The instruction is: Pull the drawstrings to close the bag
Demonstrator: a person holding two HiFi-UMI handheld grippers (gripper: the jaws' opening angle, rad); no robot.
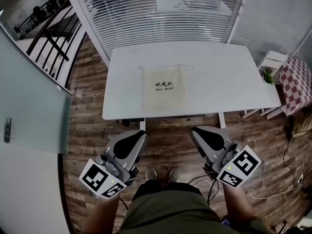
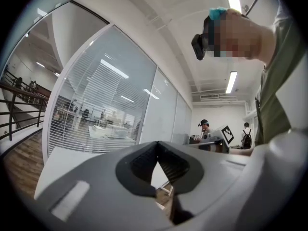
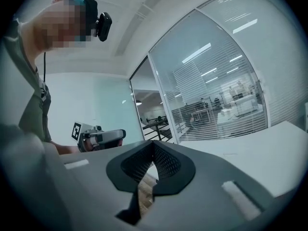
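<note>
Drawstring bag (image 1: pixel 165 90) lies flat near the middle of the table (image 1: pixel 229 77), beige with dark print, apparently untouched. Its long axis runs from the table's near edge toward the far edge. The mouth sits on the far side, away from the person. Two thin cords leave the mouth corners and trail sideways along the tabletop: left cord (image 1: pixel 139 69) and right cord (image 1: pixel 187 66). Mouth looks ungathered, so I judge closing as not yet begun. Left gripper (image 1: pixel 138 139) hangs short of the table's near edge, over the wooden floor (image 1: pixel 165 138), pointing level. In the left gripper view its jaws meet at the tips (image 2: pixel 158 147) with nothing between them. Right gripper (image 1: pixel 199 132) is placed the same way short of the near edge, a little to the other side. Its jaws are likewise closed tip to tip (image 3: pixel 153 147) and empty. Both tools are well apart from the bag, which lies straight ahead of them and roughly midway between the two. Each cord is on its own gripper's side, so neither arm needs to cross. The likely reach goes forward past the bag's body to the far corners, with the jaws opened first.
</note>
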